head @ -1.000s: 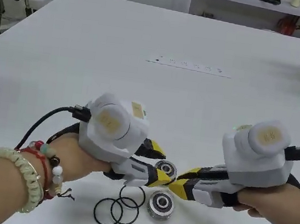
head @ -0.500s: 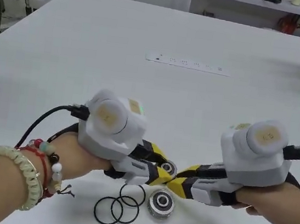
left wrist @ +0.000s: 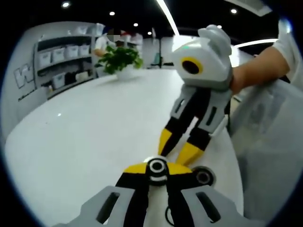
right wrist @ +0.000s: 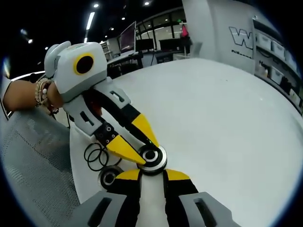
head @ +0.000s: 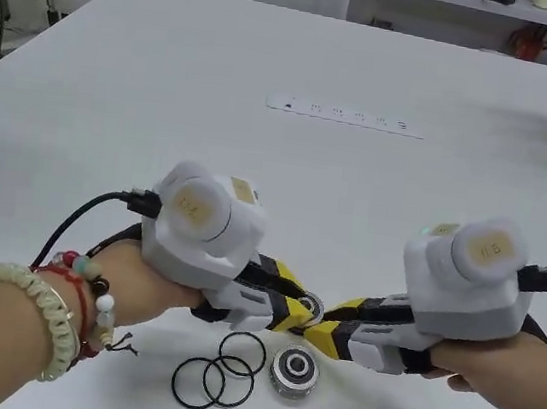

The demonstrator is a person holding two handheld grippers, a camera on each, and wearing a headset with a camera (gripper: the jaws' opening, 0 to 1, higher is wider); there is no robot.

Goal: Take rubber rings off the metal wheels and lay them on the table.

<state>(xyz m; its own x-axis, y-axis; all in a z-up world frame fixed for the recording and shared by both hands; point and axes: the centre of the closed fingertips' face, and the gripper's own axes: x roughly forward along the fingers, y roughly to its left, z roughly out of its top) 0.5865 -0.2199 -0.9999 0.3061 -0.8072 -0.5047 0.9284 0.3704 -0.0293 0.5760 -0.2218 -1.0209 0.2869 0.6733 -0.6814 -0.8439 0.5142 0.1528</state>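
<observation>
Wheel [right wrist: 152, 158] clamped in left gripper [head: 299, 305] jaws. Right gripper [left wrist: 174, 156] jaws at its rim, state unclear. Hard pull could yank wheel free.

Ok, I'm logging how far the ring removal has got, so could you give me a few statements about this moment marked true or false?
1. Three rubber rings lie on the table. True.
2. The left hand-held gripper grips a metal wheel between its jaws. True.
3. Both wheels lie flat on the table. False: only the second wheel lies there, and the other is held up in the left hand-held gripper.
4. The rings on the table are spread far apart from each other. False: they overlap in one small cluster beside the second wheel.
</observation>
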